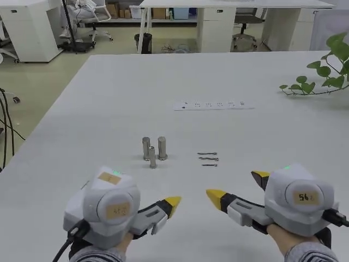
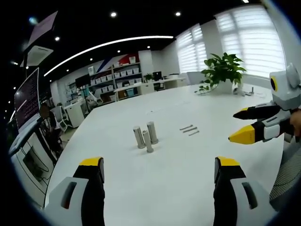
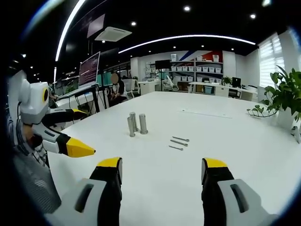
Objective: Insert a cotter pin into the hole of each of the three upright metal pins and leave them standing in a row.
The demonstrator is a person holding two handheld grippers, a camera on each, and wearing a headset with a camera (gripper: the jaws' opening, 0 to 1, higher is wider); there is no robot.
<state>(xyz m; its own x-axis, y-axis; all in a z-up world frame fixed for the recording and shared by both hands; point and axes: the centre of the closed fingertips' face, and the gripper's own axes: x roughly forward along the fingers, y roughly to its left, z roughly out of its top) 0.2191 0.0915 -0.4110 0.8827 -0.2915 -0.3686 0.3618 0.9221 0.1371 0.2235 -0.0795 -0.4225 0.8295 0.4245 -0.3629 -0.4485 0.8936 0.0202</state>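
Note:
Three upright metal pins (image 1: 153,149) stand close together in a small cluster at mid-table, also in the left gripper view (image 2: 146,136) and the right gripper view (image 3: 135,124). Three cotter pins (image 1: 208,159) lie flat just right of them (image 2: 189,128) (image 3: 178,142). My left gripper (image 1: 166,207) (image 2: 160,162) hovers near the table's front edge, open and holding nothing, well short of the pins. My right gripper (image 1: 238,185) (image 3: 162,164) is beside it to the right, open too, nothing between its fingers, a hand's width in front of the cotter pins.
A white label strip (image 1: 214,105) lies on the table beyond the pins. A leafy plant (image 1: 327,71) reaches in at the far right edge. White table surface (image 1: 109,109) spreads around the parts. Desks and chairs stand past the far edge.

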